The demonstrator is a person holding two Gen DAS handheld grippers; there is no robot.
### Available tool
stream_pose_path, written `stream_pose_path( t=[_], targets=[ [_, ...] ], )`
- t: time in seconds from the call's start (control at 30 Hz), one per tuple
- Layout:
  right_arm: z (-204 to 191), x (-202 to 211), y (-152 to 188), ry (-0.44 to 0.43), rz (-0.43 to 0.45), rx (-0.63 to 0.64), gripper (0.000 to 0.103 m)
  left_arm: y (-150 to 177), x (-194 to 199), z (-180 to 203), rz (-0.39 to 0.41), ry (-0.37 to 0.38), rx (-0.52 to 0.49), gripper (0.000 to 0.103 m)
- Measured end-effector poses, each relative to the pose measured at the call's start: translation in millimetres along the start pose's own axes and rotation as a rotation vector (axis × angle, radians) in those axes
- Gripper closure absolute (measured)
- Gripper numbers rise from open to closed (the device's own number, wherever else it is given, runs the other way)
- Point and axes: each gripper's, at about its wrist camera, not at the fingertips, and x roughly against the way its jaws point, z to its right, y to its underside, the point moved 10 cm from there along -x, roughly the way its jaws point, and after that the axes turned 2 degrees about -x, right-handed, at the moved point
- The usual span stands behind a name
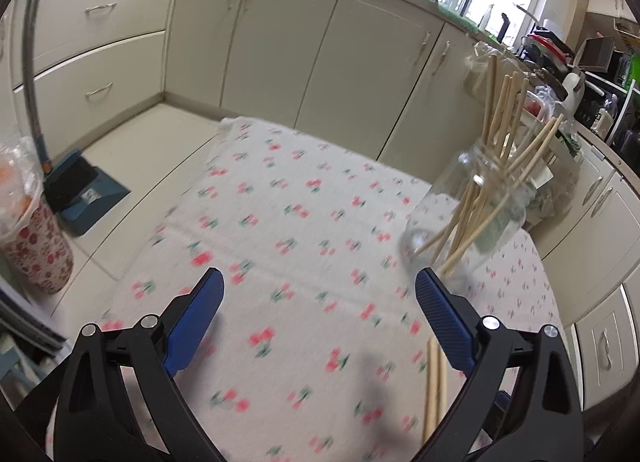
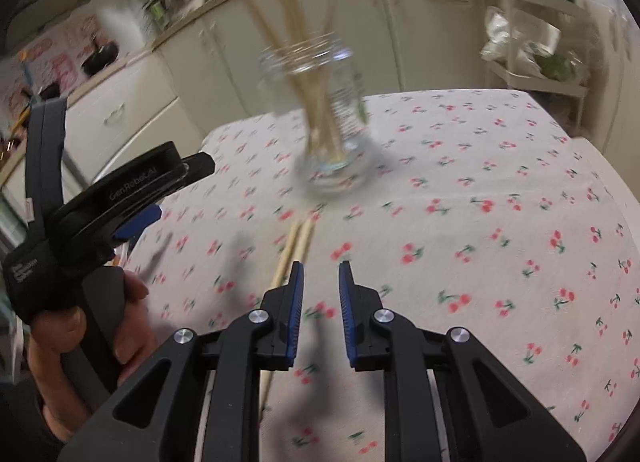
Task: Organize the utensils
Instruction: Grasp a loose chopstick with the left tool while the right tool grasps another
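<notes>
- We are collecting the two loose chopsticks (image 2: 297, 240) lying on the tabletop (image 2: 480, 221), just before the glass jar (image 2: 334, 117) already holding the others.
- Right tongs (image 2: 320, 268) are standing slightly parted and empty; left tongs (image 1: 318, 276) are gaping wide, empty.
- Next, we judge, the right tongs are needing to straddle the pair.

Both grippers, the left gripper (image 1: 320, 282) and the right gripper (image 2: 320, 274), are black plastic frames with triangular cut-outs, round silver screws and ribbed blue pads. At left of the right view, a black strap wraps the hand (image 2: 80, 326); white lettering marks the black housing.
</notes>
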Motion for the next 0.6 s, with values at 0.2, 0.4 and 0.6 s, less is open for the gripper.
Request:
stream_pose_path(
  t=[0.2, 0.4, 0.6],
  targets=[
    [-13.7, -11.2, 22.8, 0.046, -0.089, 0.113, 0.084, 11.2, 24.9, -13.4, -0.023, -0.021, -0.020, 0.011],
    [0.9, 8.9, 36.8, 0.146, -0.122, 0.156, 0.084, 22.8, 33.1, 4.2, -0.066, -0.009, -0.087, 0.011],
    [48.2, 41.5, 53.9, 0.166, -0.127, 0.048, 0.086, 39.8, 22.4, 51.7, -0.108, -0.033, -0.297, 0.011]
  ],
)
